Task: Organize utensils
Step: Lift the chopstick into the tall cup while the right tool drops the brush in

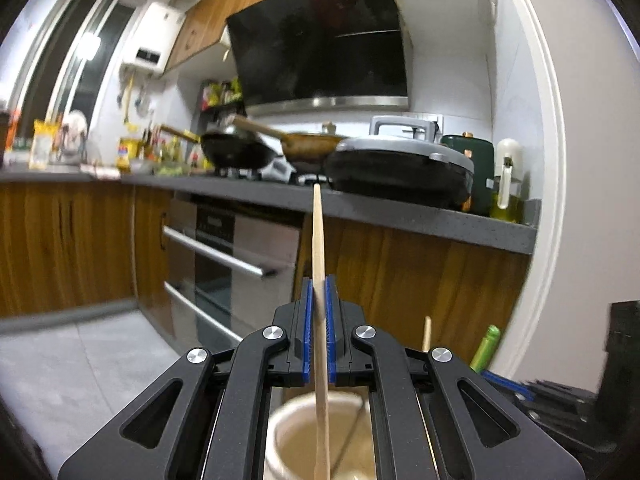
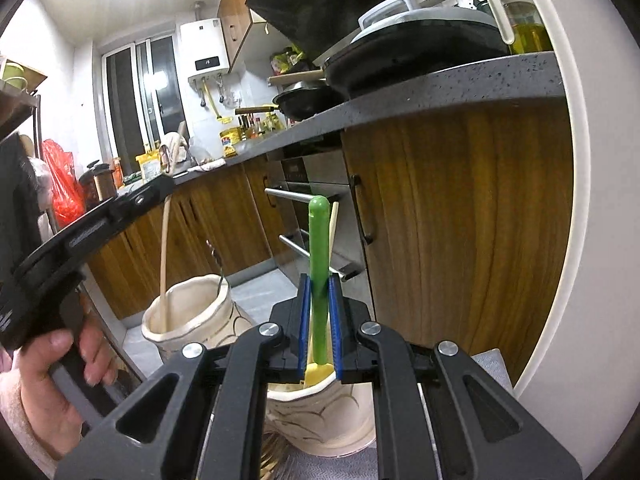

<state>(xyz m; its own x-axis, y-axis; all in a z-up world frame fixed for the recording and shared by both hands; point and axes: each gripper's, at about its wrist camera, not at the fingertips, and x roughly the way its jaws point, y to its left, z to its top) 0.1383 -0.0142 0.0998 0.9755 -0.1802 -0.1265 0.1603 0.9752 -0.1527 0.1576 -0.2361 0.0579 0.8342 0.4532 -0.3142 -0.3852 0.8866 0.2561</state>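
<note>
Mid-sort — left gripper (image 1: 319,320) clamped on wooden stick (image 1: 318,236) over left jar (image 2: 188,312), right gripper (image 2: 319,320) clamped on green spatula (image 2: 319,264) — next, lowering and releasing.

Both the left gripper (image 1: 319,304) and right gripper (image 2: 320,308) point upward, jaws nearly closed, each clamping something.

Your pale wooden utensil (image 1: 319,256) stands upright, its lower end inside a cream ceramic holder (image 1: 280,436). At three o'clock, your green-handled spatula (image 2: 319,264) rises upright, yellow blade down in a second cream holder (image 2: 344,416).
</note>
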